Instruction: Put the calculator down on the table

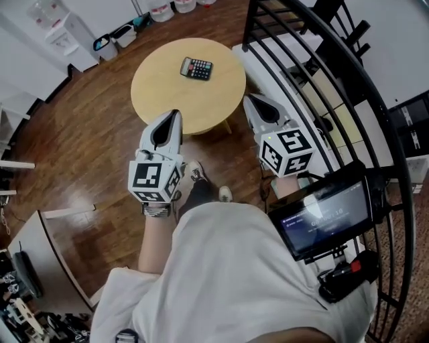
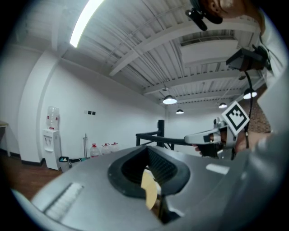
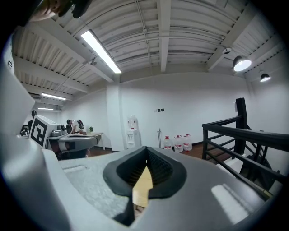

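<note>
A dark calculator (image 1: 196, 68) lies flat on the round wooden table (image 1: 161, 90), toward its far side. Neither gripper touches it. My left gripper (image 1: 175, 115) hovers at the table's near edge, jaws shut with nothing between them. My right gripper (image 1: 248, 99) hangs just off the table's right edge, also shut and empty. In the left gripper view the closed left gripper (image 2: 146, 155) shows only a tan sliver of table in its gap, with the right gripper (image 2: 212, 135) at the side. The right gripper view shows the right gripper (image 3: 145, 155) the same way, and the left gripper (image 3: 74, 143) at the left.
A black curved railing (image 1: 322, 80) runs close along the right, with a white ledge (image 1: 268, 67) under it. A water cooler (image 1: 64, 33) and water jugs (image 1: 161, 10) stand at the far wall. A screen (image 1: 325, 218) hangs at the person's chest. A desk (image 1: 27, 254) is at the lower left.
</note>
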